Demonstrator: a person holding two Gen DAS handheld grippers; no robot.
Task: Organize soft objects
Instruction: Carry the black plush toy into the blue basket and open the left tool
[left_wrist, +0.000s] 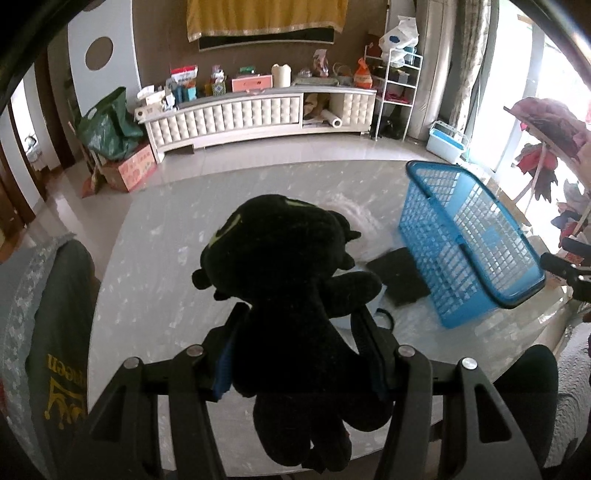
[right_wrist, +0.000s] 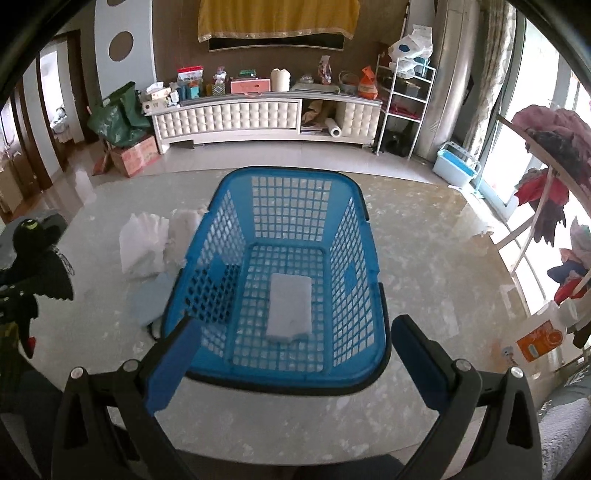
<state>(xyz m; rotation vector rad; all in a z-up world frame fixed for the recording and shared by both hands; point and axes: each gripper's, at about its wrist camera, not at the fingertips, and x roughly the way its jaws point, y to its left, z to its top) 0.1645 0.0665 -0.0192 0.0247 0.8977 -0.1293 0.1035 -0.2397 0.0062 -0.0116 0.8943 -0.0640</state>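
The left gripper (left_wrist: 299, 325) is clamped around the middle of a black plush toy (left_wrist: 288, 273), lifted above the pale marbled round table (left_wrist: 166, 280). The toy is left of the blue plastic lattice basket (right_wrist: 291, 266). The right gripper (right_wrist: 295, 343) is wide open and empty, just in front of the basket's near rim. A white rectangular sponge (right_wrist: 290, 306) lies inside the basket; crumpled white cloth (right_wrist: 147, 247) lies against its left side.

The left tongs (left_wrist: 299, 332) are matte black plastic, with angular ribbed arms, round silver screws at the pivots and blue pads (left_wrist: 224, 373) on the fingers' inner faces. The right tongs (right_wrist: 295, 339) match: black frame, silver screws, blue pads (right_wrist: 173, 369).
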